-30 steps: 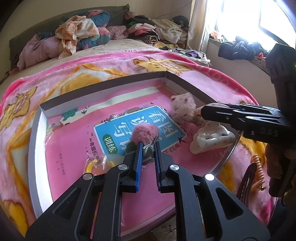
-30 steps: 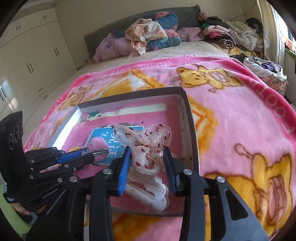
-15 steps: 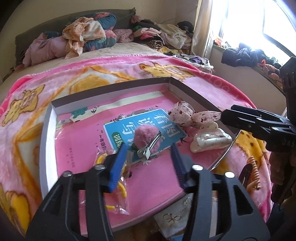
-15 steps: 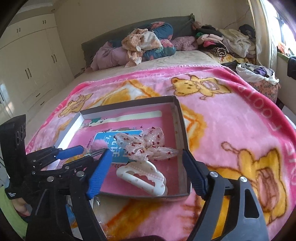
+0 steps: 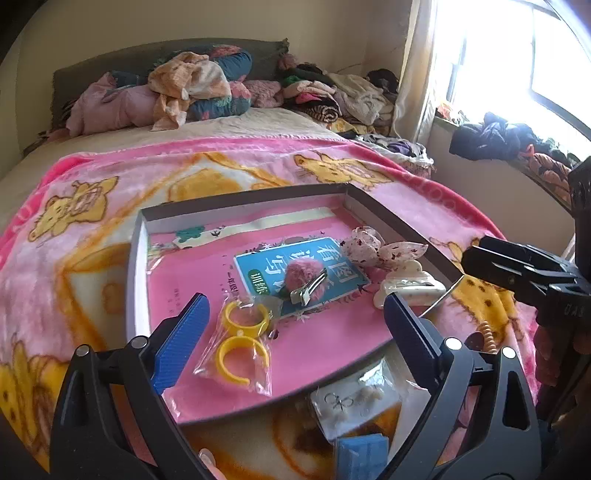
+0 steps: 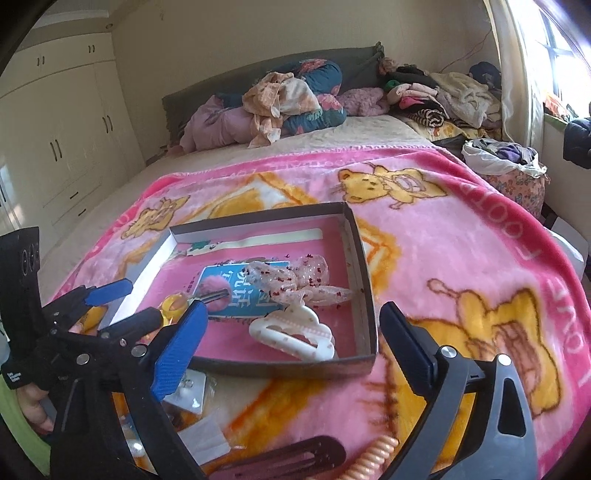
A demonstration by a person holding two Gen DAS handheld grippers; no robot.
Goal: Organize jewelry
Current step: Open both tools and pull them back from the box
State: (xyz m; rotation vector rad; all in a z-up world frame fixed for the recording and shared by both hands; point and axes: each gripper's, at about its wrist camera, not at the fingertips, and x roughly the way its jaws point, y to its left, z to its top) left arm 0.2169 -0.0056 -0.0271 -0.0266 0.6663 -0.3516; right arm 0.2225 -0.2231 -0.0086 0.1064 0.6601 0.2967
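Pink blanket [image 6: 461,236] is soft, so our box [image 6: 364,280] could tip; left gripper [image 5: 295,325] and right gripper [image 6: 291,332] just opened, both empty

I'm looking across a bed [image 6: 369,129] covered near me by a pink blanket [image 6: 461,229] printed with yellow cartoon animals, a beige quilted cover beyond it. At the far end a dark grey headboard [image 6: 229,85] stands against a cream wall [image 6: 221,33], with a heap of bedding and clothes [image 6: 280,99] piled before it and more clothes [image 6: 443,96] toward the far right corner. Cream wardrobe doors [image 6: 62,122] with dark handles fill the left wall. On the right, a bright window [image 5: 517,55] pours daylight in beside a pale curtain [image 5: 417,74], dark garments [image 5: 491,136] heaped on its sill.
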